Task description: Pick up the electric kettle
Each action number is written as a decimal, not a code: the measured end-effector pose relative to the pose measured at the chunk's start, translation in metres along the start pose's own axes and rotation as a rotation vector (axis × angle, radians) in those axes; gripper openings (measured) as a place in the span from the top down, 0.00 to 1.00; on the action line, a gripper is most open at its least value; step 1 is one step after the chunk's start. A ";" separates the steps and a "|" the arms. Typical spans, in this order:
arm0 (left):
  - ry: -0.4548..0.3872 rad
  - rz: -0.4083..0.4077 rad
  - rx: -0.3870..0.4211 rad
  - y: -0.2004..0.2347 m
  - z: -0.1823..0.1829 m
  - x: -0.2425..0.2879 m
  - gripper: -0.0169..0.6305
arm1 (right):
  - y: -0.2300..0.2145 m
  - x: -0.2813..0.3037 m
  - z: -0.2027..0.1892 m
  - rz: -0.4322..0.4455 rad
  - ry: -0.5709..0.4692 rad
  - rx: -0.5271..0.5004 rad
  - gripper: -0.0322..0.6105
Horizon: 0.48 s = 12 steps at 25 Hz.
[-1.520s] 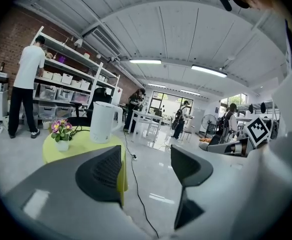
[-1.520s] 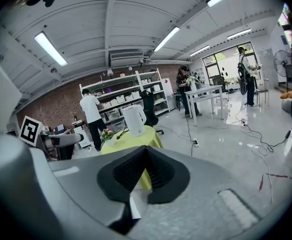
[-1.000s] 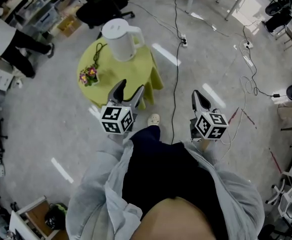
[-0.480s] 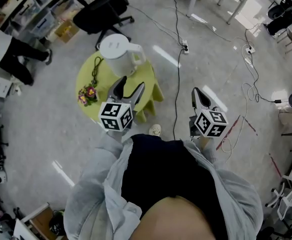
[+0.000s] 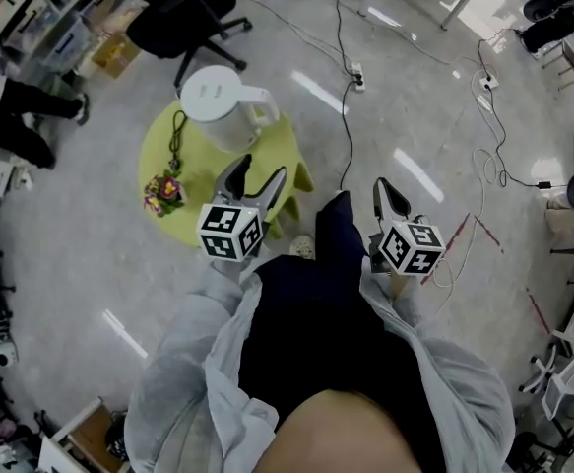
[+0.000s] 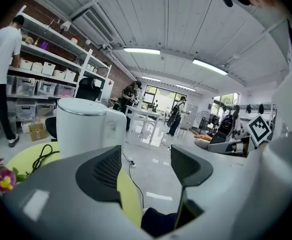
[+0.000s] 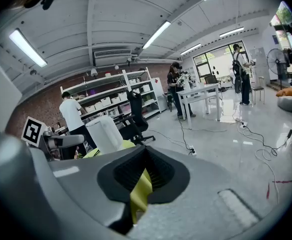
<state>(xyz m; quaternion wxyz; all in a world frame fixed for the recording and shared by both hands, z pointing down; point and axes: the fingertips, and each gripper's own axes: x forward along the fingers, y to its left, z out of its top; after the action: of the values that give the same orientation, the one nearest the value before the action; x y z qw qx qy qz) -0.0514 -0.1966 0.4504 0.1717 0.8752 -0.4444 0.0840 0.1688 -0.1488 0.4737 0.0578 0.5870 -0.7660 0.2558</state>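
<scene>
White elec. kettle [image 5: 218, 106] upright on far part of round yellow-green table [image 5: 173, 146], handle twd right. L gripper [image 5: 260, 170] jaws spread, empty, near kettle, no contact. R gripper [image 5: 385, 193] jaws pressed together, holding nothing, off to table's side.

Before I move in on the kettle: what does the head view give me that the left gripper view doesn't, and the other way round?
Head view only: the right gripper, held off to the side of the table, and the table's whole round top from above.
Left gripper view only: the shelves of bins behind the kettle, and a side-on look past the left gripper, whose jaws are apart and empty.
Both: the kettle upright on the table, with the flowers and black cord beside it.
</scene>
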 end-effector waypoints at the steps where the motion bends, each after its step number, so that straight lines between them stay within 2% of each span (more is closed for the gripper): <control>1: 0.005 0.001 -0.004 0.000 -0.002 0.001 0.50 | -0.002 0.002 -0.002 0.000 0.008 0.001 0.95; 12: 0.005 0.061 -0.022 0.022 0.010 0.041 0.50 | -0.010 0.061 0.024 0.081 0.044 -0.020 0.95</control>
<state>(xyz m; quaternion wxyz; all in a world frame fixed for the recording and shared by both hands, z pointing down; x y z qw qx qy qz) -0.0449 -0.2434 0.4583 0.1798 0.8590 -0.4714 0.0868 0.1649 -0.2146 0.4804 0.0702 0.5493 -0.7900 0.2630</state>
